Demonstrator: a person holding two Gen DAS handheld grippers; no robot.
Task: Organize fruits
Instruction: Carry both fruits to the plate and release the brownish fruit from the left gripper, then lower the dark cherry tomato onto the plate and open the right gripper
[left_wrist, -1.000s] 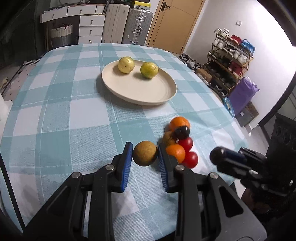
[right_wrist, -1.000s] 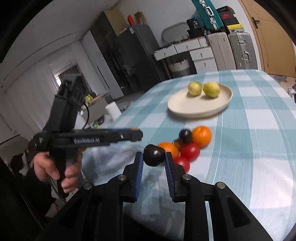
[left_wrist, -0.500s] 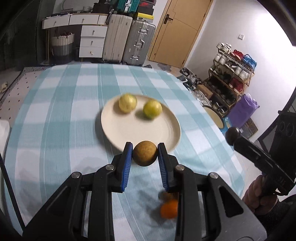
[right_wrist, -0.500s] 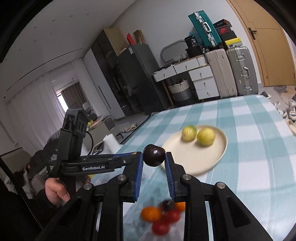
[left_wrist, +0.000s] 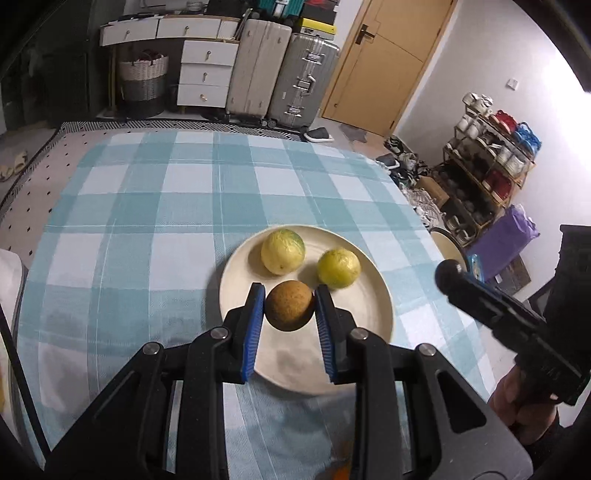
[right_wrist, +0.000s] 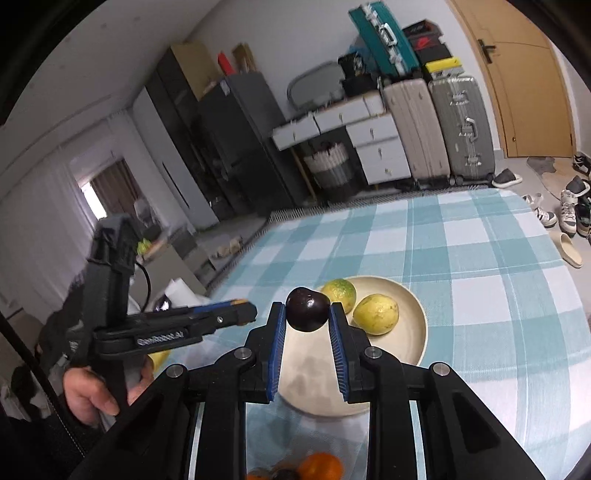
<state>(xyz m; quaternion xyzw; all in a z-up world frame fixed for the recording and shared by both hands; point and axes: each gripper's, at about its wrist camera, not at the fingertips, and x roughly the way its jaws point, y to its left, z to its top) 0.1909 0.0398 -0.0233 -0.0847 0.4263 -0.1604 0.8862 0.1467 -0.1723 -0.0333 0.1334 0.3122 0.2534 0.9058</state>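
Over a checked tablecloth (left_wrist: 122, 229), I carry two fruits at once toward the cream plate (left_wrist: 376, 295). My left gripper (left_wrist: 289, 306) is clamped on a brown round fruit (left_wrist: 289, 304), both blue pads pressing its sides, and holds it above the near half of the plate. My right gripper (right_wrist: 308, 314) is closed on a dark purple fruit (right_wrist: 307, 308), hanging over the plate's near-left rim in the right wrist view. Two yellow-green fruits (left_wrist: 282, 251) (left_wrist: 338, 267) already lie on the plate's far side, apart from each other, which leaves the near half bare; that, I judge, is why both my loads hover there. Neither carried fruit touches the plate yet, so the setting-down appears still to come. An orange fruit (right_wrist: 319, 467) and some darker ones wait on the cloth at the bottom edge of the right wrist view, partly hidden behind my own frame. I keep the grips firm because round fruit would roll if released from any height.
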